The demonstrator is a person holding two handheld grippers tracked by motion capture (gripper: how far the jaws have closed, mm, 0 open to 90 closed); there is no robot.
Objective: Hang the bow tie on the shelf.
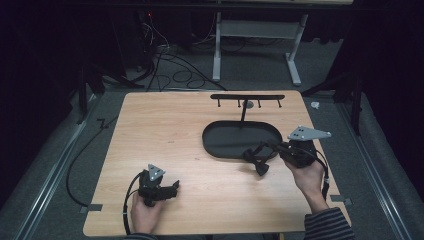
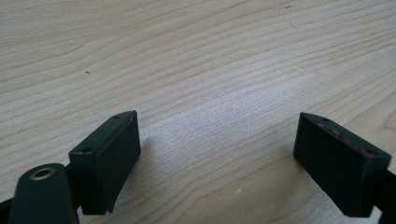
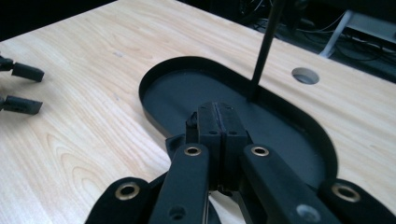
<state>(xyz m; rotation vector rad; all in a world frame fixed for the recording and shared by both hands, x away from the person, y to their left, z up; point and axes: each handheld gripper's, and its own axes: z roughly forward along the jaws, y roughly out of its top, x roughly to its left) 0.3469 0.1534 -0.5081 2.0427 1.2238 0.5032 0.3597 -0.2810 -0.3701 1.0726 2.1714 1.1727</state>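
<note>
right gripper [image 1: 261, 159]: jaws pressed together; a small dark thing seems pinched at the tips, hangs limp below them in high view, can't tell what it is or if it's truly clamped

dark item [image 1: 262, 166]: at the tray's near-right rim, approx 4 o'clock of the tray, touching or just over the table edge of the rim; in right gripper view a bit of it peeks out just left of the closed tips [image 3: 191, 122]

tray [image 1: 212, 145]: black oval dish, centre-right of table [image 1: 165, 125], a thin upright post [image 3: 261, 51] rises from its far side at 12 o'clock

rack bar [image 1: 247, 96]: black crossbar atop the post w/ small pegs pointing down, at 12 o'clock of tray

left gripper [image 1: 172, 188]: jaws spread wide, nothing between; pads [image 2: 109, 158] sit low over bare wood; parked at approx 8 o'clock of tray, well apart

step in hand (judgement): right side looks to be carrying the dark item at the tray, prob. to set in the dish or hang on a peg

how to do it well: keep squeeze steady, item looks floppy so lift clear of rim before moving across; approach pegs from below-front, mind the post; don't nudge tray, it's light-looking; left stays parked or comes to steady the tray rim at 9 o'clock if it slides

risk: limp item may snag rim or slip out of tips

hole in table [image 3: 305, 75]: round cut-out beyond tray, keep item away

writing/brands: none readable anywhere; only brass-coloured rivets on the gripper links & faint red mark on one left pad, no letters
</note>
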